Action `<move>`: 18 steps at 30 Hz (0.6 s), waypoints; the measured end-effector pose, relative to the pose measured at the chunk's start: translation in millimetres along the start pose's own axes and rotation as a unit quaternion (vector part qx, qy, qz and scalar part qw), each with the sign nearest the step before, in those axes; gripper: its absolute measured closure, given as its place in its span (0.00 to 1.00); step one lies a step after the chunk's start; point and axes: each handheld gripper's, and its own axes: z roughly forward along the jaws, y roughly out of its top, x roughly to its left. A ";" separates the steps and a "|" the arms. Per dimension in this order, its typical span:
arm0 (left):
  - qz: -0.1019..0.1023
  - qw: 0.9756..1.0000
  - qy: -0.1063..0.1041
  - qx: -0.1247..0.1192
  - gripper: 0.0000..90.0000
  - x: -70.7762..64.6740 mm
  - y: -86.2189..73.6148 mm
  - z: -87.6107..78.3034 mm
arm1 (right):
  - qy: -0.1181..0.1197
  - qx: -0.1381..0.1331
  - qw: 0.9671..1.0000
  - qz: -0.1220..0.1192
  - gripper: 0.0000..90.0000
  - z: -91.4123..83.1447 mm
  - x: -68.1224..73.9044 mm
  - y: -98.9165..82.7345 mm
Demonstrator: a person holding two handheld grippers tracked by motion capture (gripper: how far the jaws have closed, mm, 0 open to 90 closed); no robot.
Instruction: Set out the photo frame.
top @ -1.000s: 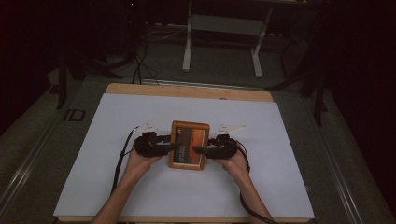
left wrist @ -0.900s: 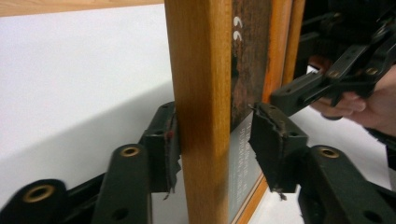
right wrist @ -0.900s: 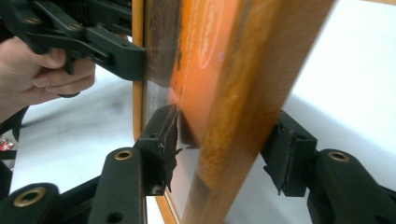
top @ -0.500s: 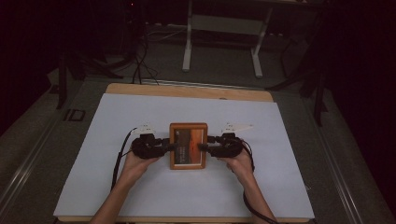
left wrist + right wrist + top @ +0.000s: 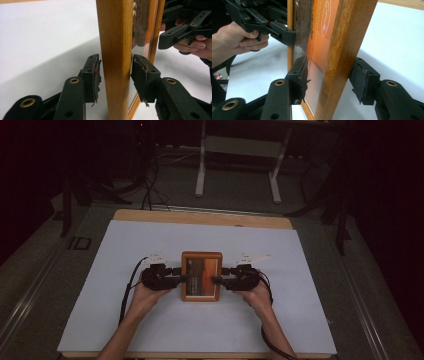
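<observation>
I see the wooden picture frame (image 5: 201,276) mid-counter (image 5: 125,245) on the white sheet. My left claw (image 5: 181,279) clamps its left rail; my right claw (image 5: 217,280) straddles the right rail, its grip unclear to me.

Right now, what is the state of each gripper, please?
Left gripper: shut on the left side of the wooden picture frame.
Right gripper: shut on the frame's right side.
</observation>
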 end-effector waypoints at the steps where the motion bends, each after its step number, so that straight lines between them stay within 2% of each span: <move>1: -0.001 1.000 0.000 0.000 0.63 0.0 0.0 -0.1 | 0.000 -0.001 1.000 0.001 0.54 -0.4 -0.2 -0.1; 9: -0.002 1.000 0.004 -0.003 0.59 0.2 0.2 -2.5 | -0.005 0.000 1.000 0.002 0.52 -3.4 -0.8 -0.8; 18: -0.005 1.000 0.014 -0.014 0.57 1.5 2.9 -13.7 | -0.013 -0.004 1.000 -0.005 0.51 -14.1 0.6 -0.5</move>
